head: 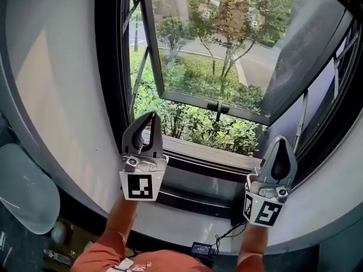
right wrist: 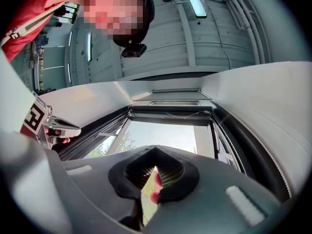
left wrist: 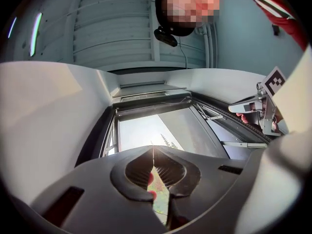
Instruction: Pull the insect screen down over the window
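The window (head: 215, 55) has a dark frame and its glass sash is swung outward over green shrubs. The insect screen is rolled up in a dark housing (left wrist: 152, 104) along the top of the frame, which also shows in the right gripper view (right wrist: 170, 112) with a thin cord hanging under it. My left gripper (head: 149, 117) points up in front of the sill's left part, shut and holding nothing. My right gripper (head: 282, 141) stands lower at the sill's right end, also shut and holding nothing. In both gripper views the jaws (left wrist: 153, 146) (right wrist: 155, 152) meet with nothing between them.
A sash handle (head: 218, 107) sits at the bottom of the open pane. White curved walls (head: 62, 95) flank the recess. A black cable and a small device (head: 201, 248) lie on the white ledge below. A pale grey rounded object (head: 22, 191) stands at the far left.
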A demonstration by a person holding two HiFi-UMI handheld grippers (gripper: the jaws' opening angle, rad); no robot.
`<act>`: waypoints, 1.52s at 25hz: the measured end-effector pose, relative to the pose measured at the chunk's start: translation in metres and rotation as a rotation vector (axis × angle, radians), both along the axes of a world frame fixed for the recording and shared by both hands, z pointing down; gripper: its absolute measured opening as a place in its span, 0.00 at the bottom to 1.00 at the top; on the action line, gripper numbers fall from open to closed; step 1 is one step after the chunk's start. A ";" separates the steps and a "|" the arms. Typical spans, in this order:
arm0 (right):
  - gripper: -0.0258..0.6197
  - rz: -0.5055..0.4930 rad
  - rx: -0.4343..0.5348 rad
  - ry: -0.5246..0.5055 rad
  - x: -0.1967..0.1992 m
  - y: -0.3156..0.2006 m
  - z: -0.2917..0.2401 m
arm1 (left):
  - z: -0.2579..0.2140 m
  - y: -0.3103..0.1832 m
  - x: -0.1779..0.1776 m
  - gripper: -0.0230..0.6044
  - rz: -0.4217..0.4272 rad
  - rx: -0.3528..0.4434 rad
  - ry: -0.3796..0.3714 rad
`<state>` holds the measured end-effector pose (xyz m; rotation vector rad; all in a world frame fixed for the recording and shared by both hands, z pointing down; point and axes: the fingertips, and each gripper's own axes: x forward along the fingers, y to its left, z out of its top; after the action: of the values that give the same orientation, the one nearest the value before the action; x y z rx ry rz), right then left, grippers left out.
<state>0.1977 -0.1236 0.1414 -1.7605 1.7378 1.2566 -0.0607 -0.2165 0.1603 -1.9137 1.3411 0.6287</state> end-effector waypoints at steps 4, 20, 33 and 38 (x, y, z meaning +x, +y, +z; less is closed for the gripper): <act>0.05 -0.009 0.033 0.016 -0.003 0.000 -0.018 | -0.025 0.002 0.000 0.05 0.000 0.053 -0.012; 0.06 0.070 0.136 0.134 -0.007 -0.010 -0.090 | -0.106 -0.006 0.008 0.05 -0.037 0.183 -0.065; 0.05 0.189 0.216 0.264 -0.007 -0.017 -0.177 | -0.173 -0.016 0.020 0.05 -0.079 0.228 -0.141; 0.05 0.255 0.219 0.315 -0.005 -0.028 -0.205 | -0.205 -0.015 0.028 0.05 -0.086 0.270 -0.163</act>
<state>0.1929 -0.1518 -0.0638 -1.7687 1.4863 1.8424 -0.0329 -0.2318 -0.0448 -1.6444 1.1649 0.5673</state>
